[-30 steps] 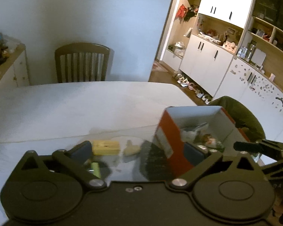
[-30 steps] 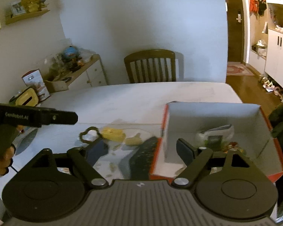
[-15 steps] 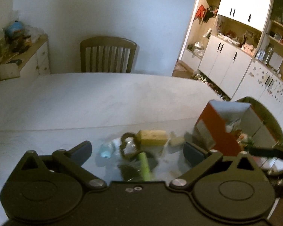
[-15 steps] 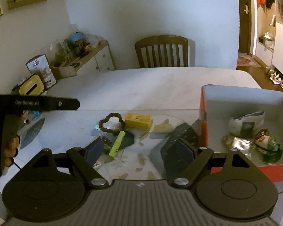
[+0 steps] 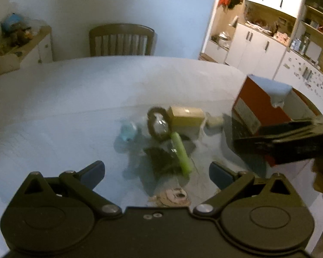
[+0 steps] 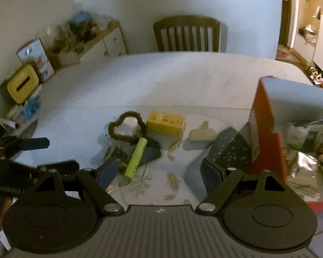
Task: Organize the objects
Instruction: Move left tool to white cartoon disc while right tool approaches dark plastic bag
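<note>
Both tongs hang over a white table (image 6: 183,75) with their jaws spread wide and nothing between them. Left tongs (image 5: 156,175) point down at a small heap of clutter, while the right tongs (image 6: 159,173) point at the table between that heap and a red cardboard box (image 6: 267,129).

At the heap's centre a green marker (image 6: 136,158) lies across a flat dark object (image 6: 149,153) that cannot be made out. Just behind it sits a brown heart-shaped ring (image 6: 127,129), and beside the ring a yellow box (image 6: 165,123). A small beige piece (image 6: 202,134) lies between the yellow box and the red one, apart from both. Left of the ring, a pale blue item (image 5: 128,130) shows only as a blur.

The red box stands open at the table's right edge, with crumpled bags and wrappers (image 6: 308,135) inside it. A wooden chair (image 6: 186,34) is drawn up at the far side, and a sideboard (image 6: 90,45) crowded with objects lines the wall to the left.
</note>
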A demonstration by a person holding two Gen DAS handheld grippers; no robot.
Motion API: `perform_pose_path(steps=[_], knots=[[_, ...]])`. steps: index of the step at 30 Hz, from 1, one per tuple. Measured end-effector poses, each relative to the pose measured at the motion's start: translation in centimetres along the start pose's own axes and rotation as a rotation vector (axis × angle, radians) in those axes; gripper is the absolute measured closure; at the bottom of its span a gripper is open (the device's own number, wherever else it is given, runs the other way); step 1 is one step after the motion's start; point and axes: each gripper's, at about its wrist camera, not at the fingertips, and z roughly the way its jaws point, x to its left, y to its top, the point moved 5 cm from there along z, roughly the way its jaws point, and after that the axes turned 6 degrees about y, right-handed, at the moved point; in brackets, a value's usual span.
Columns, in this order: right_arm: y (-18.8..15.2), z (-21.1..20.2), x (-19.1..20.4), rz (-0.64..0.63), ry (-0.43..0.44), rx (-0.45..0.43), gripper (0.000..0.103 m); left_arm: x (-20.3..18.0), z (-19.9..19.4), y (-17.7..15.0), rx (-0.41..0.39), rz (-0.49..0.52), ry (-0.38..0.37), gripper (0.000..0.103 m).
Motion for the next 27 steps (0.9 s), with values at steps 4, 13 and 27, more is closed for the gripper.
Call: perform_pose_path(steps=[4, 13, 27], knots=[[-0.7, 2.9, 0.5, -0.026, -0.017, 0.062, 0.018, -0.5, 1.0, -1.1, 0.021, 0.004, -0.032, 0.0], [0.2, 5.3, 2.4, -0.067, 0.018, 0.094, 0.018, -1.2, 3.1, -2.6, 0.061, 0.021, -0.028, 0.005], [1.3, 10.5, 6.1, -0.177, 0.043, 0.155, 0.026, -1.1, 4.7, -3.7, 0.103, -0.011, -0.06, 0.03]])
